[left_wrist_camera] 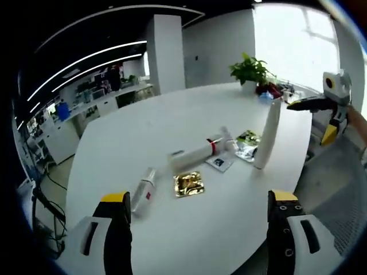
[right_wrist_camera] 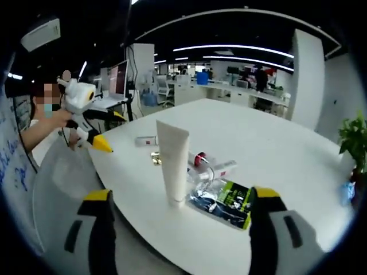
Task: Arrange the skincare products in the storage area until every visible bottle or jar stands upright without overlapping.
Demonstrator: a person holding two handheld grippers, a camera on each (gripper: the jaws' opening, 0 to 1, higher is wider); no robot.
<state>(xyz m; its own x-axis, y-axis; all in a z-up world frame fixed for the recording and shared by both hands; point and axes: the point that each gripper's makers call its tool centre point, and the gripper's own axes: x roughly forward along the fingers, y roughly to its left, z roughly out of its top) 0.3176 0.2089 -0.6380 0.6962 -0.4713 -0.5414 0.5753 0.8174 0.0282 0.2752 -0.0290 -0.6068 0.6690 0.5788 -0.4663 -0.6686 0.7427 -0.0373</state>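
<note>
On the white table [left_wrist_camera: 172, 114] a tall white tube [left_wrist_camera: 268, 134] stands upright on its cap. A white bottle with a red band [left_wrist_camera: 200, 153] lies on its side at the middle, and a small white bottle [left_wrist_camera: 144, 190] lies nearer me on the left. My left gripper [left_wrist_camera: 199, 197] is open and empty, short of them. In the right gripper view the tube [right_wrist_camera: 172, 163] stands just ahead of my open, empty right gripper [right_wrist_camera: 181, 195]. The red-banded bottle [right_wrist_camera: 200, 160] is partly hidden behind it. The small bottle [right_wrist_camera: 146, 140] lies further back.
A gold sachet [left_wrist_camera: 189, 183], a small packet [left_wrist_camera: 219, 163] and a green-black sachet [left_wrist_camera: 248, 140] lie flat among the bottles. A potted plant [left_wrist_camera: 249, 69] stands at the far edge. The right gripper [left_wrist_camera: 315, 117] hovers off the table's right edge. A person holds the left gripper [right_wrist_camera: 108, 130].
</note>
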